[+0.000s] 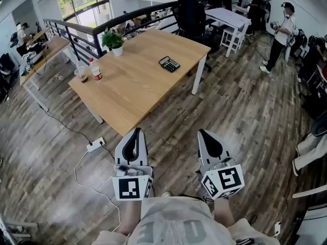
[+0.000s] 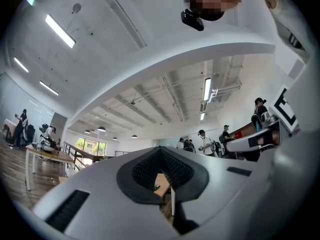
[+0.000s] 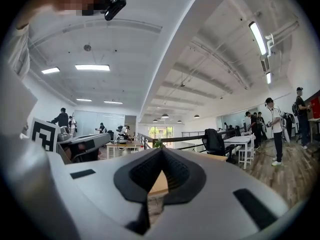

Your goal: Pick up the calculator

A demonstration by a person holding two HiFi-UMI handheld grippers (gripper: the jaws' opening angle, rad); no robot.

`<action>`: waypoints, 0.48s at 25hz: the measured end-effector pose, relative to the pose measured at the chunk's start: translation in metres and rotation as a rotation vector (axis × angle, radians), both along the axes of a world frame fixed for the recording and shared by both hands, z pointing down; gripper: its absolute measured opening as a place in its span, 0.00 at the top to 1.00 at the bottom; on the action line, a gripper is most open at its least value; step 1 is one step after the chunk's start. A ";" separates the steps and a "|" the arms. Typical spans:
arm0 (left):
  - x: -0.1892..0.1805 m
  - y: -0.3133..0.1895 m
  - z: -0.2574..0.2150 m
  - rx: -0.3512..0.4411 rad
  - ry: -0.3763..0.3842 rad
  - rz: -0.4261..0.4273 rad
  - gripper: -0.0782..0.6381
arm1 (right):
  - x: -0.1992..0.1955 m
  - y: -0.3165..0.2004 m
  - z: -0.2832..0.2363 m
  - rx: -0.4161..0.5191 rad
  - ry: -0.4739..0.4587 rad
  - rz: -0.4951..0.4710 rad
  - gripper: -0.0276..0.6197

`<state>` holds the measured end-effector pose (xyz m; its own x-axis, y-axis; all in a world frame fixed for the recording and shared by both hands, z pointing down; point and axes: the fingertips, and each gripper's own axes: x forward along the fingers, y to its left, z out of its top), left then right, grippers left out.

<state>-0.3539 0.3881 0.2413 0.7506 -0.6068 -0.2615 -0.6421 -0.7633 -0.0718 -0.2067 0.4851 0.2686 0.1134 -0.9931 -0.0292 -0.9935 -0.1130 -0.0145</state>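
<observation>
The black calculator [image 1: 169, 64] lies flat near the right edge of a light wooden table [image 1: 138, 86], far ahead of me. My left gripper [image 1: 136, 132] and right gripper [image 1: 205, 134] are held side by side over the floor, well short of the table's near corner. Both are shut with nothing between the jaws. In the left gripper view the shut left gripper [image 2: 161, 151] points slightly up, and a sliver of the table [image 2: 163, 180] shows through the gap under the pads. The right gripper [image 3: 162, 152] points level toward the table [image 3: 159, 184].
On the table's left side stand a potted plant [image 1: 113, 41], a bottle [image 1: 95, 69] and a cup [image 1: 82, 74]. A power strip [image 1: 95, 145] with a white cable lies on the wooden floor. A black chair [image 1: 191, 14], a white table [image 1: 230, 18] and people [image 1: 281, 29] are beyond.
</observation>
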 end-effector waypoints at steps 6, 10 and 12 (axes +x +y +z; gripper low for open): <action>0.001 -0.025 0.025 -0.026 -0.009 0.008 0.88 | 0.012 -0.015 0.012 -0.008 0.014 -0.017 0.94; 0.026 -0.052 0.017 0.012 -0.031 0.022 0.88 | 0.036 -0.025 0.012 0.002 -0.009 0.006 0.94; 0.045 -0.062 0.013 0.030 -0.040 0.024 0.88 | 0.058 -0.032 0.015 0.010 -0.026 0.025 0.94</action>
